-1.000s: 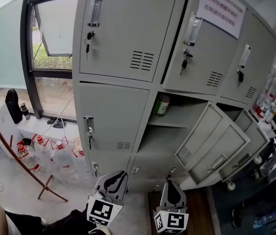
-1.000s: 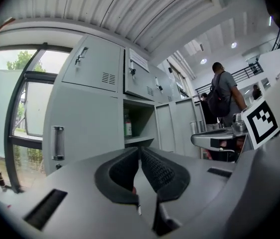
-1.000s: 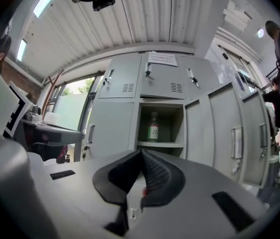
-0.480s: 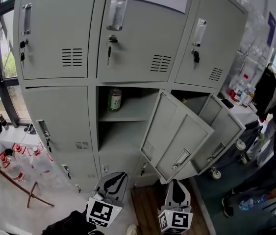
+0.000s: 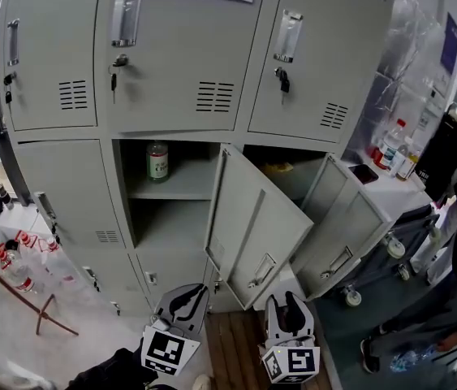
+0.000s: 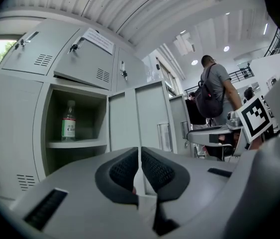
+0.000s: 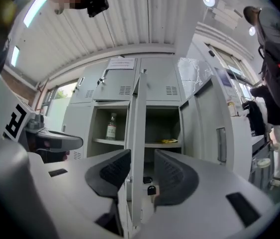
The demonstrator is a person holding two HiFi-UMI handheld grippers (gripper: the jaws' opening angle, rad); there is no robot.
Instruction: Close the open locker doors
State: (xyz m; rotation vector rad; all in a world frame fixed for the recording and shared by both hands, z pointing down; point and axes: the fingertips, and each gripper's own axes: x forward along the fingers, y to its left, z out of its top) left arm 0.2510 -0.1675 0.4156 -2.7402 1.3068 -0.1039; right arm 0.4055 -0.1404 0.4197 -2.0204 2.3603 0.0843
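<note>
Progress: no door closed yet | centre door (image 5: pixel 252 226) and right door (image 5: pixel 343 232) mid-frame hang open | left gripper (image 5: pixel 183 301) closed, empty | right gripper (image 5: pixel 286 309) jaws opening, centre door's edge between them, untouched

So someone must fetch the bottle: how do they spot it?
On the grey locker bank, find the left of two open compartments. The bottle stands on its shelf. Its label is green; the neighbouring compartment holds something yellow.

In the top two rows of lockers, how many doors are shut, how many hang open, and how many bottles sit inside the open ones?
Shut doors: 4
Open doors: 2
Bottles inside: 1
Total: 7
</note>
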